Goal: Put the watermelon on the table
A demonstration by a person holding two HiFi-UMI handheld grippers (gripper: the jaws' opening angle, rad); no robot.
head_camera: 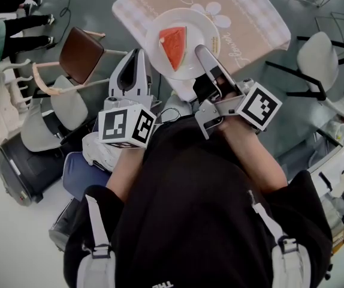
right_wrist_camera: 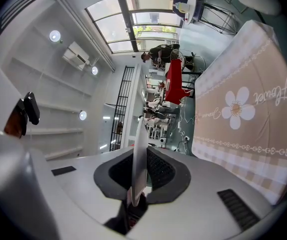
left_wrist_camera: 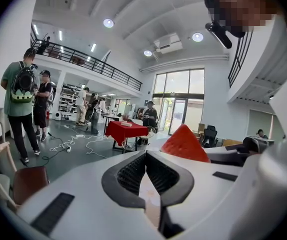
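Observation:
A red wedge of watermelon (head_camera: 173, 45) lies on a round white plate (head_camera: 203, 24) that hangs over the near edge of the table (head_camera: 250, 14). My right gripper (head_camera: 203, 50) is shut on the plate's near rim; in the right gripper view the plate (right_wrist_camera: 139, 134) stands edge-on between that gripper's (right_wrist_camera: 139, 159) jaws. The left gripper (head_camera: 138, 53) sits just left of the plate, its jaws together with nothing seen between them. In the left gripper view the watermelon (left_wrist_camera: 185, 145) rises beyond the right jaw of the left gripper (left_wrist_camera: 146, 156).
The table wears a beige checked cloth with flower prints (right_wrist_camera: 243, 109). A brown-seated chair (head_camera: 79, 54) stands to the left and a white chair (head_camera: 317, 53) to the right. Bags and a dark case (head_camera: 25, 161) lie on the floor at lower left. People (left_wrist_camera: 21, 104) stand farther off.

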